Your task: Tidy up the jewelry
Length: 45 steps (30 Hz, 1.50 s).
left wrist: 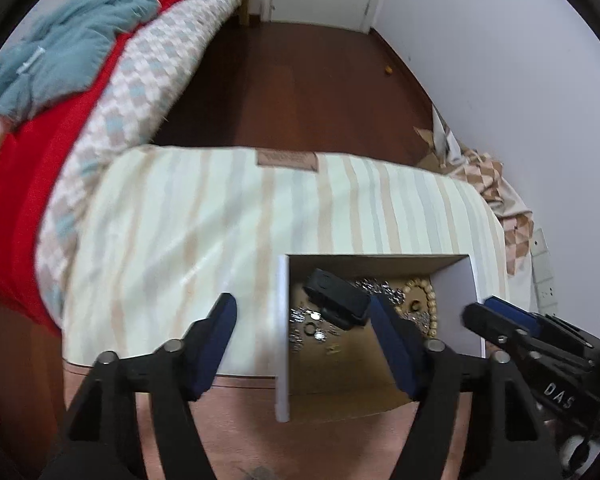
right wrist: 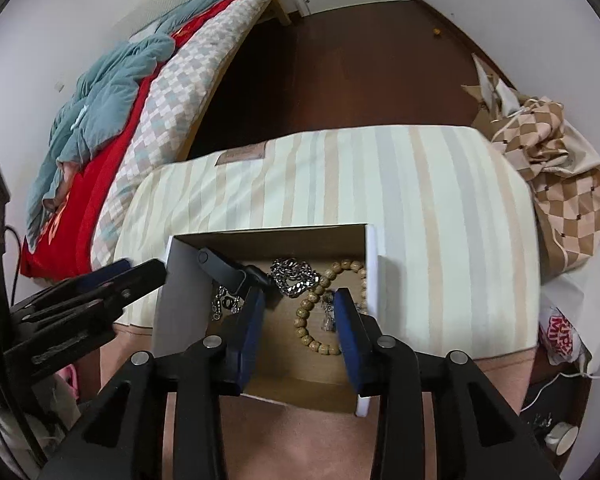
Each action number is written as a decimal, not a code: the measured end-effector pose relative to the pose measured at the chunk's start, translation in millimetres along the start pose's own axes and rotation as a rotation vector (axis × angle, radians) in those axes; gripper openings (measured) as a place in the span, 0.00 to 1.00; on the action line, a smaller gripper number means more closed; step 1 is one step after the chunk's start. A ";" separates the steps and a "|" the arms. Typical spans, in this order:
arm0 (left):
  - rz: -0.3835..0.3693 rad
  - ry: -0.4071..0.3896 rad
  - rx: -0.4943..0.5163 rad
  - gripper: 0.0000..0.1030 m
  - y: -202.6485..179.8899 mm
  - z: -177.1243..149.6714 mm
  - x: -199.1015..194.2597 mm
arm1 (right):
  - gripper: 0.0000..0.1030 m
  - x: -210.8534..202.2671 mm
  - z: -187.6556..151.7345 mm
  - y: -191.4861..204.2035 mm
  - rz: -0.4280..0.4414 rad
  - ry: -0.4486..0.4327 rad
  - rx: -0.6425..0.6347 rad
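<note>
An open white box with a brown inside sits on a striped cushion. In it lie a black watch, a silver chain, a wooden bead bracelet and small rings. My left gripper is open and empty, its jaws straddling the box's left wall. My right gripper is open and empty, its jaws just above the box's inside, over the beads. The right gripper also shows at the box's right wall in the left wrist view.
The cushion rests on a pinkish table. A bed with red, checked and teal covers lies to the left. Dark wood floor is beyond. A checked cloth bag stands at the right, by a white wall.
</note>
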<state>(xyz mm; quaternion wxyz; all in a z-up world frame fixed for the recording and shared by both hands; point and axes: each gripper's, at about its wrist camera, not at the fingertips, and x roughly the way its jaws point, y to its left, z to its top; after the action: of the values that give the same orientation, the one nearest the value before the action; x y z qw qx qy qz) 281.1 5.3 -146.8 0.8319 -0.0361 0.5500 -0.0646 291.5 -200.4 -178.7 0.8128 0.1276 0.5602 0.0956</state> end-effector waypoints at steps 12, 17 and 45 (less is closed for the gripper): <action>0.166 -0.056 0.026 0.99 6.3 -53.8 -43.0 | 0.88 -59.4 -46.3 5.3 -0.255 -0.095 -0.017; 0.163 -0.078 0.020 1.00 1.1 -74.9 -66.6 | 1.00 -81.2 -68.3 13.2 -0.322 -0.088 -0.036; 0.152 -0.318 0.030 1.00 -35.7 -161.7 -273.0 | 1.00 -315.5 -182.5 89.2 -0.368 -0.413 -0.116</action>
<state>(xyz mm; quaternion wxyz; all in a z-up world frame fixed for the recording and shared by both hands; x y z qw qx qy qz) 24.4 12.1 42.9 0.9113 0.0081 0.4116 -0.0031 8.1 -191.7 67.0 0.9195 -0.0064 0.3899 -0.0496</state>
